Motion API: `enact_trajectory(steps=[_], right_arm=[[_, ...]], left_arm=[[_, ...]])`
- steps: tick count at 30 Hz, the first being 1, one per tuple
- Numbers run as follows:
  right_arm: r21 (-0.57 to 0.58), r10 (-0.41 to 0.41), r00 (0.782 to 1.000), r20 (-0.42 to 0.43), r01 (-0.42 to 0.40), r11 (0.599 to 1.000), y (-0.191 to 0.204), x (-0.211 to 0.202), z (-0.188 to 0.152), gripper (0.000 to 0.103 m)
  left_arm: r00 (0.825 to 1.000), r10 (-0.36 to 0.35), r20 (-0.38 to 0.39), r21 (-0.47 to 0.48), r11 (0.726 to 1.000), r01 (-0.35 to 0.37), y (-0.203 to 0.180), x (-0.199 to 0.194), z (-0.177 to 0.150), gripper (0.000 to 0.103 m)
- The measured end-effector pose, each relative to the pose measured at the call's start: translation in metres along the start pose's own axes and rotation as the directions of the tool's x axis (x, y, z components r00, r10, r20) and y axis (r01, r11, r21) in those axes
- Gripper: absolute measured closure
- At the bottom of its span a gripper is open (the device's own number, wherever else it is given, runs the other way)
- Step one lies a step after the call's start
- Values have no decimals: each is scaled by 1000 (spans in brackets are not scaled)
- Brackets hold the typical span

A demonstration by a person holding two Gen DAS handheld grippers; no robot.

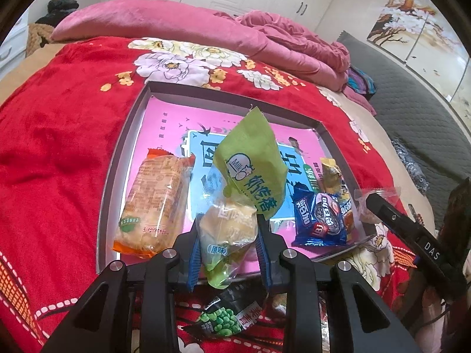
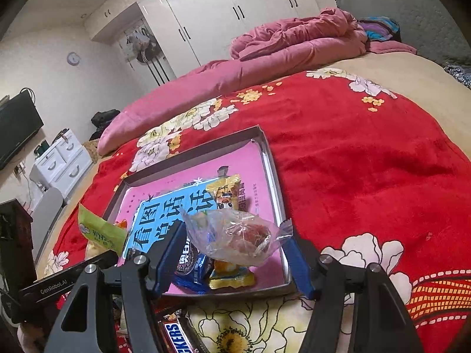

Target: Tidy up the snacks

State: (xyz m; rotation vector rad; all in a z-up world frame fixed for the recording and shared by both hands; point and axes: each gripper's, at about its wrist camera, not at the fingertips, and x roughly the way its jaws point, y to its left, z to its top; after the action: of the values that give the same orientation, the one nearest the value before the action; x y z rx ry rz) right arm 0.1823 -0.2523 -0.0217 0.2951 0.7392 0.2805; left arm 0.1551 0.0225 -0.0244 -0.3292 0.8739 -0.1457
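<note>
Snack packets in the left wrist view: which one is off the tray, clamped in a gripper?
The green milk-bread packet, pinched in the left gripper; the orange and blue Oreo packets lie flat in the tray.

We see a grey tray (image 1: 117,158) with a pink liner on the bed. In it lie an orange cracker pack (image 1: 153,203), a blue cookie pack (image 1: 319,219) and a yellow pack (image 1: 334,176). A green pastry pack (image 1: 241,194) and a clear-wrapped snack (image 2: 241,236) hang above it.

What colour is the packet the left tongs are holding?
Light green, with a clear lower part: the snack packet in the left tongs. Clearest in the left wrist view.
</note>
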Motion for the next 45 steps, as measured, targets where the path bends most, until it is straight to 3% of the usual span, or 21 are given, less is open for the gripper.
enact_trajectory(steps=[22,45], right_arm=[[-59,-25,999,-32,23,998,10,9,-6,36],[-69,23,997,-72,-28,997,14,9,-9,35]], left_arm=[[1000,8,-11,-24,1000,-8,5,4,0,70],[1000,2,-23,-41,999,-3,7,6,-1,69]])
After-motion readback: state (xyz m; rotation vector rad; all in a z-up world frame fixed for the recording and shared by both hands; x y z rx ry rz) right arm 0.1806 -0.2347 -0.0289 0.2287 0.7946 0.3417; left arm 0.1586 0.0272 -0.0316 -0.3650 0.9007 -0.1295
